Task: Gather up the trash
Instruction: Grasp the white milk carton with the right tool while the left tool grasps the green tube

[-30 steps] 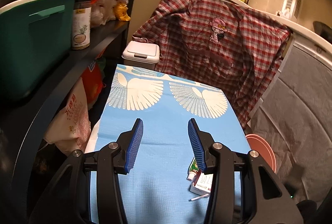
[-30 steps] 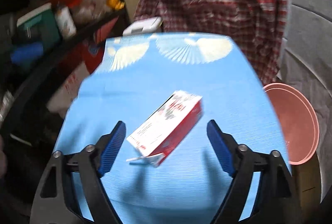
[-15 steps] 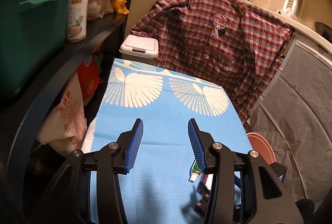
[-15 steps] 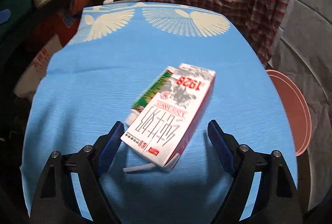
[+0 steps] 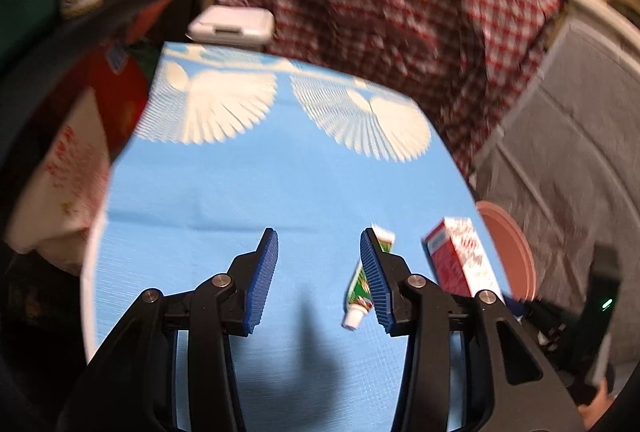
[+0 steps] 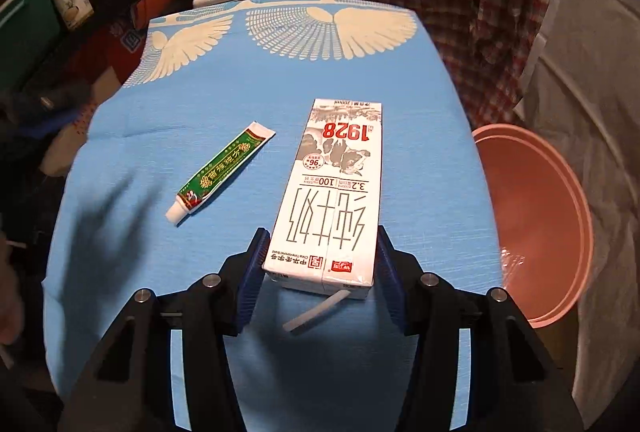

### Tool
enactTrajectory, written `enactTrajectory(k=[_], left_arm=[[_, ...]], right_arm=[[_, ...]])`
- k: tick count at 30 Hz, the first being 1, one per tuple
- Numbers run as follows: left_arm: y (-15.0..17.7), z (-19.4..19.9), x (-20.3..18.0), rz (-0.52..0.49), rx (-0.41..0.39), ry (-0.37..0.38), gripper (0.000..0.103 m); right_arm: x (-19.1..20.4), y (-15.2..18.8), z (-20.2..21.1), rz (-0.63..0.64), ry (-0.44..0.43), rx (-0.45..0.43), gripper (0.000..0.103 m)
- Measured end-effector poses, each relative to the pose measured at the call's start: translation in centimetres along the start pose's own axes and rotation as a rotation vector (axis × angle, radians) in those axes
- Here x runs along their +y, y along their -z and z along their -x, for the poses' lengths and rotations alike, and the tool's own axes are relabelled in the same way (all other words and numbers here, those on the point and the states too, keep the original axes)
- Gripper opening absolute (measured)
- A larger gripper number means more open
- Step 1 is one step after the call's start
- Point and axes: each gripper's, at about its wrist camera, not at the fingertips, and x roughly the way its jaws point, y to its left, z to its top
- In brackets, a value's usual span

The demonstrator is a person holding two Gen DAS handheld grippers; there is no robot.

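So the right gripper (image 6: 319, 274) has just been closing around the milk carton (image 6: 334, 199), lengthwise ahead; the left gripper (image 5: 319, 274) hangs open, tube (image 6: 219, 171) left of carton.

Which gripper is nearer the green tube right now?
Left. The left gripper hovers with its right finger just over the tube. The right gripper, jaws just closing, straddles the milk carton beside the tube.

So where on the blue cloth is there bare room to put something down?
Free: the far stretch between the white wing print and the red-and-white milk carton, and the blue cloth's near-left side below the green ointment tube. Crowded: centre-right, around tube, carton and right hand-held gripper.
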Motion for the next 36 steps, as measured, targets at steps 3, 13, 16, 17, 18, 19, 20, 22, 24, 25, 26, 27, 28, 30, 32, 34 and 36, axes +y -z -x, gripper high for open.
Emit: enactTrajectory(k=[3, 13, 16, 17, 18, 19, 20, 22, 24, 25, 26, 27, 28, 30, 32, 34, 36], left_arm=[[1.2, -2.1, -1.2, -0.036, 0.046, 0.011, 0.043], [3.1, -5.6, -3.6, -0.106, 0.11, -0.014, 0.048], [3.2, -6.2, -4.1, -0.116, 0.121, -0.023, 0.049], [3.3, -6.5, -4.3, -0.122, 0.126, -0.029, 0.049], [3.4, -6.8, -4.5, -0.128, 0.132, -0.035, 0.049], [3.6, -6.9, -4.6, -0.133, 0.134, -0.038, 0.049], [3.7, -7.1, -4.7, -0.14, 0.138, -0.045, 0.049], [3.8, -7.5, -5.0, -0.149, 0.146, -0.052, 0.049], [4.0, -7.7, -5.3, -0.152, 0.15, -0.055, 0.049], [4.0, -7.8, -5.4, -0.155, 0.152, -0.057, 0.049], [4.0, -7.9, -5.5, -0.16, 0.154, -0.06, 0.049], [4.1, -8.0, -5.7, -0.163, 0.155, -0.062, 0.049], [4.2, -8.1, -5.8, -0.167, 0.158, -0.064, 0.049], [4.3, -8.2, -5.9, -0.174, 0.162, -0.065, 0.049], [4.4, -8.3, -6.0, -0.18, 0.166, -0.071, 0.049], [4.5, -8.4, -6.1, -0.186, 0.172, -0.077, 0.049], [4.5, -8.5, -6.2, -0.189, 0.172, -0.079, 0.049]], right_arm=[[-0.3, 0.4, 0.0, 0.0, 0.0, -0.029, 0.052], [-1.4, 0.0, 0.3, 0.009, -0.014, -0.04, 0.053], [-1.4, 0.2, 0.1, 0.021, -0.016, -0.037, 0.054], [-1.5, 0.2, 0.1, 0.024, -0.017, -0.038, 0.054], [-1.5, 0.2, 0.1, 0.025, -0.018, -0.038, 0.054], [-1.6, 0.3, 0.2, 0.024, -0.019, -0.039, 0.054], [-1.6, 0.3, 0.2, 0.021, -0.018, -0.039, 0.054], [-1.9, 0.3, 0.2, 0.014, -0.018, -0.041, 0.054], [-2.2, 0.2, 0.2, 0.008, -0.018, -0.042, 0.054], [-2.4, 0.2, 0.2, 0.007, -0.018, -0.042, 0.054], [-2.5, 0.2, 0.2, 0.006, -0.016, -0.043, 0.054], [-2.7, 0.2, 0.2, 0.006, -0.015, -0.043, 0.054], [-2.8, 0.2, 0.3, 0.006, -0.014, -0.044, 0.054], [-3.0, 0.2, 0.3, 0.005, -0.012, -0.046, 0.054], [-3.1, 0.1, 0.4, 0.005, -0.01, -0.049, 0.054], [-3.1, 0.1, 0.4, 0.008, -0.006, -0.053, 0.053], [-2.9, 0.2, 0.5, 0.012, -0.002, -0.056, 0.053]])
